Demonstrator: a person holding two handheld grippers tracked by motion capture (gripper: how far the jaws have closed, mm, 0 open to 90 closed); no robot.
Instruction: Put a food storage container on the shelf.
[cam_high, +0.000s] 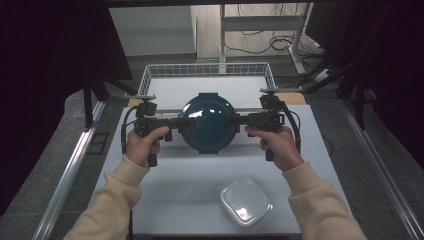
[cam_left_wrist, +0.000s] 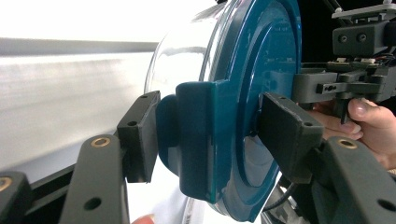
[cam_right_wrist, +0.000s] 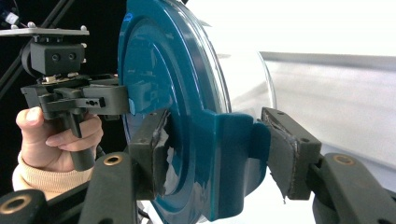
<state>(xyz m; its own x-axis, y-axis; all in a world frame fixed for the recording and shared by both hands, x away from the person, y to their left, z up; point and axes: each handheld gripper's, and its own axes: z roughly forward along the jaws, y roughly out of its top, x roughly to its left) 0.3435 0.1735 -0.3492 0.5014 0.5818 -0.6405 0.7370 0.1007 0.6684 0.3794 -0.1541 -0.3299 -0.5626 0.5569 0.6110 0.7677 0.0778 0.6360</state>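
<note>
My left gripper (cam_high: 176, 122) and right gripper (cam_high: 239, 120) each clamped a handle of the teal lid (cam_high: 208, 122), lifted clear above the table (cam_high: 190, 175); setting it down remained.

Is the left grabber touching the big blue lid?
Touching. In the left gripper view the left gripper has both pads pressed against the blue lid's side tab.

lid (cam_high: 207, 122) mid-table (cam_high: 175, 185), between left gripper (cam_high: 172, 122) at its left edge and right gripper (cam_high: 240, 120) at its right edge | wire basket (cam_high: 150, 75) behind lid at table's far end | container (cam_high: 246, 200) on table, near-right, before lid
</note>
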